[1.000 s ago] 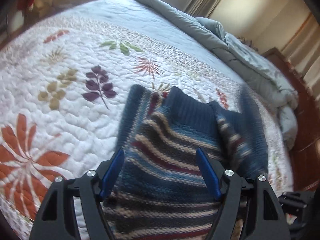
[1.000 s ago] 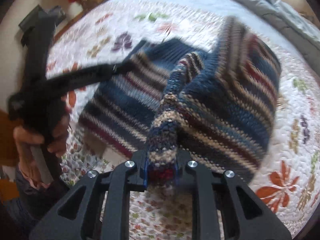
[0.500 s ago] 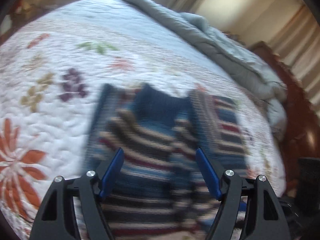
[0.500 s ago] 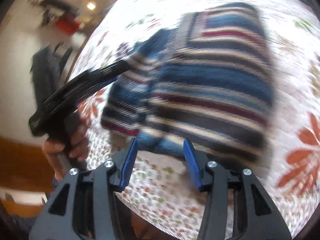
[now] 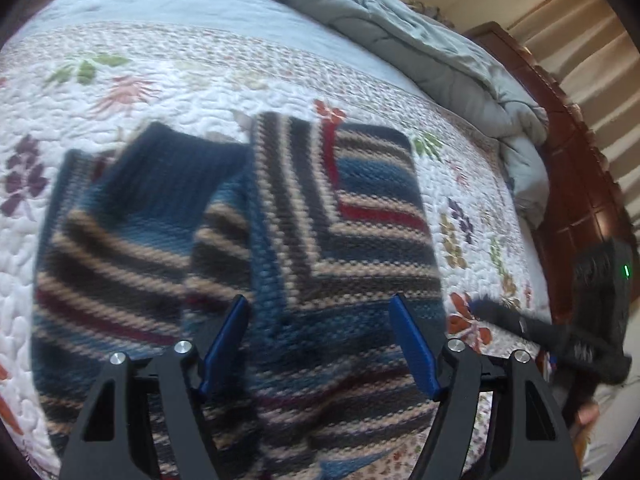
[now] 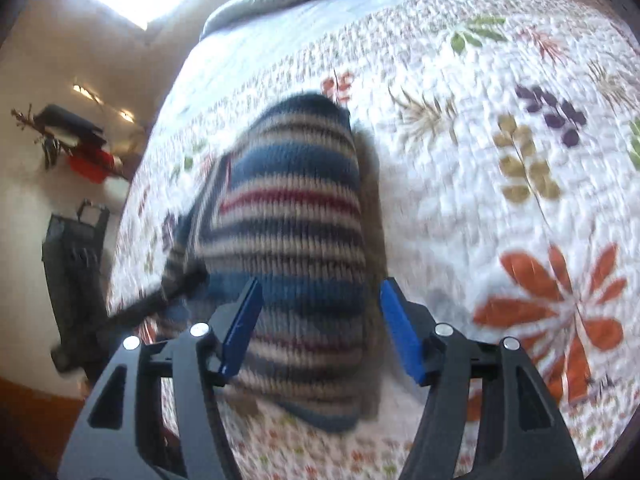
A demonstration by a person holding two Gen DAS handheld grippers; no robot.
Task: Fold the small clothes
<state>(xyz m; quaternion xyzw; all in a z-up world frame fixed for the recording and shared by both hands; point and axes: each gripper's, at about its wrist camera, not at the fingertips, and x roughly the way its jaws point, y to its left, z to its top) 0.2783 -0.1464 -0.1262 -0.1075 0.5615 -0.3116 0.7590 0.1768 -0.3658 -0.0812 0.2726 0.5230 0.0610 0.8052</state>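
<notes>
A knitted sweater striped in blue, tan, dark red and grey lies on the flowered quilt, its right side folded over the body. My left gripper hovers over the lower hem, its jaws closing a little, still wide apart with no cloth pinched. The right wrist view shows the sweater from its side, and my right gripper is above its near edge, jaws opening, not gripping the knit. Blurred, the right gripper shows at the left view's right edge, and the left gripper is at the sweater's left.
The quilt spreads widely around the sweater. A bunched grey duvet lies along the bed's far side, with a wooden bed frame and curtains beyond. A dark stand and a wall shelf are off the bed.
My right gripper was shut on a bunched strip of the sweater; it has opened, and that part now lies folded flat over the body. Both grippers slid sideways over the sweater.
</notes>
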